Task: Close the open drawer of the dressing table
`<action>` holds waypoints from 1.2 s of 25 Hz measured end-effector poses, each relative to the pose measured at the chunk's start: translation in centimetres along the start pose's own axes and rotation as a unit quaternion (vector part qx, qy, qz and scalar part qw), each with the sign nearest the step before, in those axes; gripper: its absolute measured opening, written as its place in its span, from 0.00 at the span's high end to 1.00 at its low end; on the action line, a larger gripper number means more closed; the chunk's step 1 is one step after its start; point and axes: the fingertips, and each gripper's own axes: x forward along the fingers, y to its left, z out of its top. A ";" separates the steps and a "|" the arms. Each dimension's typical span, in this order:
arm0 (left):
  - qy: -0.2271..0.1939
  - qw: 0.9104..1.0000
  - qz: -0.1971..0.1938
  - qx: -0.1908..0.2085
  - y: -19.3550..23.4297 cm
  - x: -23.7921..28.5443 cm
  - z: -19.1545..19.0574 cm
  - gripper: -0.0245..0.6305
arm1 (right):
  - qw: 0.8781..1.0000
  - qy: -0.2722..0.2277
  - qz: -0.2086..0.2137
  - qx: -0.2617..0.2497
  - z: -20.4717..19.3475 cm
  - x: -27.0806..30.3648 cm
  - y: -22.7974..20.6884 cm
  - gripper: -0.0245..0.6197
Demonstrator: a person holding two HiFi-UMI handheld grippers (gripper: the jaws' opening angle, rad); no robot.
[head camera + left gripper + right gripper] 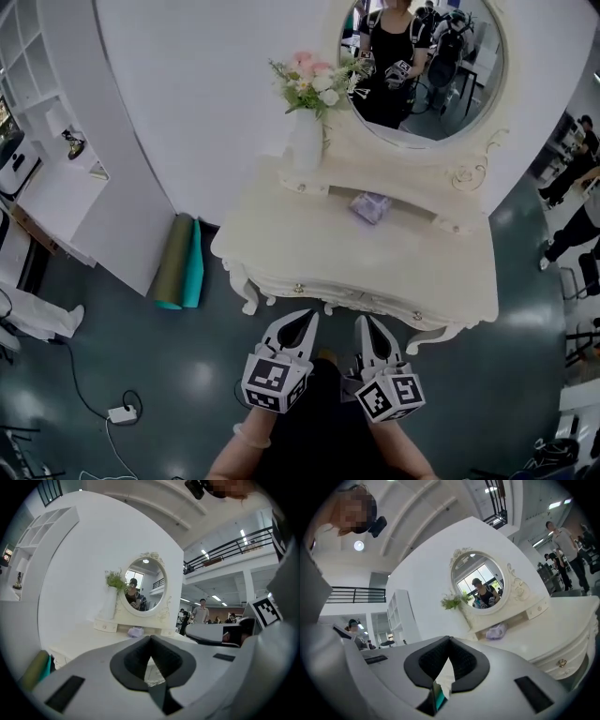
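Dark grey shiny floor (487, 375) all around, with a white curved wall (206, 112) behind. Against that wall, a cream dressing table (375, 258) with curly legs. On its back part, a big round mirror (427, 70). Shows a person in black holding two grippers. Left of the mirror, a white vase (306, 145) with pink and white flowers (314, 80). Under the mirror, a small purple bundle (370, 206) on the table top. Too small to tell what it is.

Along the table's front edge, the drawer (356, 297) with little round knobs. Looks pushed in, level with the front of the table.

Just in front of the drawer, the left gripper (311, 316) (150, 638). Points at the table. Jaws closed, tips together, nothing between them. Right beside it, the right gripper (362, 321) (449, 639). Points at the table too. Jaws closed as well, tips together, holding nothing. Both tips close to the drawer front; cannot tell if touching.

Left of the table, two rolled mats (178, 262), green and teal, leaning on the wall. Far left, a white shelf (47, 141).
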 end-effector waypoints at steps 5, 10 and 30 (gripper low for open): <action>-0.016 0.999 -0.018 0.023 -1.5 -0.4 2.0 0.93 | 0.999 -0.035 -0.023 -0.035 3.1 -1.8 -0.8 0.92; -0.014 0.999 -0.032 0.026 -2.4 -0.1 1.6 0.93 | 0.997 -0.049 -0.043 -0.039 4.3 -2.7 -1.6 0.93; -0.003 1.000 -0.022 0.008 -2.9 -0.2 0.3 0.93 | 1.000 -0.021 0.000 -0.023 2.7 -1.8 0.5 0.93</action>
